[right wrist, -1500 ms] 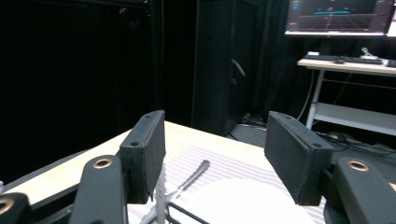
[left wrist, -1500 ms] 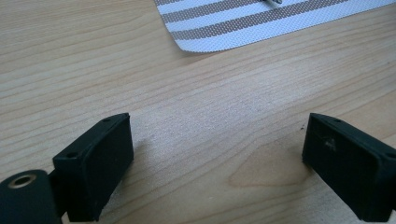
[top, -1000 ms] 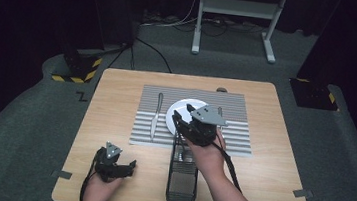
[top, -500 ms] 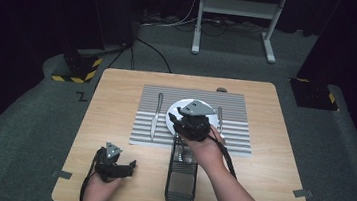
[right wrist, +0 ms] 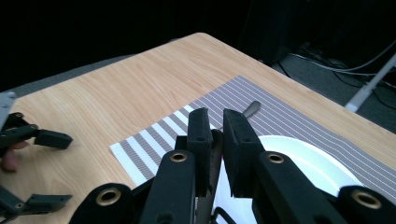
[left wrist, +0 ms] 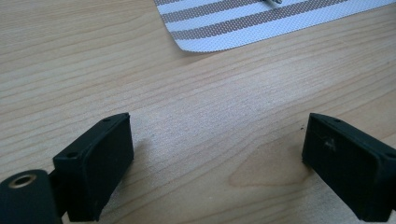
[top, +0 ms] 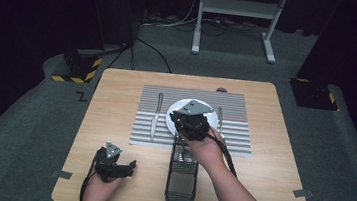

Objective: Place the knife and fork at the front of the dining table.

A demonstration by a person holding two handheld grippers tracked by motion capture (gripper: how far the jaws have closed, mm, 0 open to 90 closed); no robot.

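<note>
Right hand-held gripper [right wrist: 214,140], seen along its black jaws: the two flat pads have just been closing and now pinch a thin, dark, flat metal utensil handle [right wrist: 215,154] that rises between them; the utensil's working end is hidden. In the high view this hand-held gripper [top: 190,123] sits above the far end of a black wire-mesh cutlery caddy [top: 181,181], long and narrow, standing on the tabletop with its far end at the near edge of the mat.

Just beyond lies a round white plate [top: 175,111], smooth and glossy, centred on a rectangular woven placemat with grey and white stripes [top: 233,134]. A steel table knife [top: 156,114] lies on the mat left of the plate; a second steel utensil [top: 219,118] lies to its right, its type too small to tell.

Left hand-held gripper [left wrist: 217,154]: jaws wide apart, nothing between them, held low over the bare light-wood tabletop [left wrist: 140,70], whose grain is plainly visible. In the high view it [top: 129,166] rests near the front left corner, well apart from the caddy.
</note>
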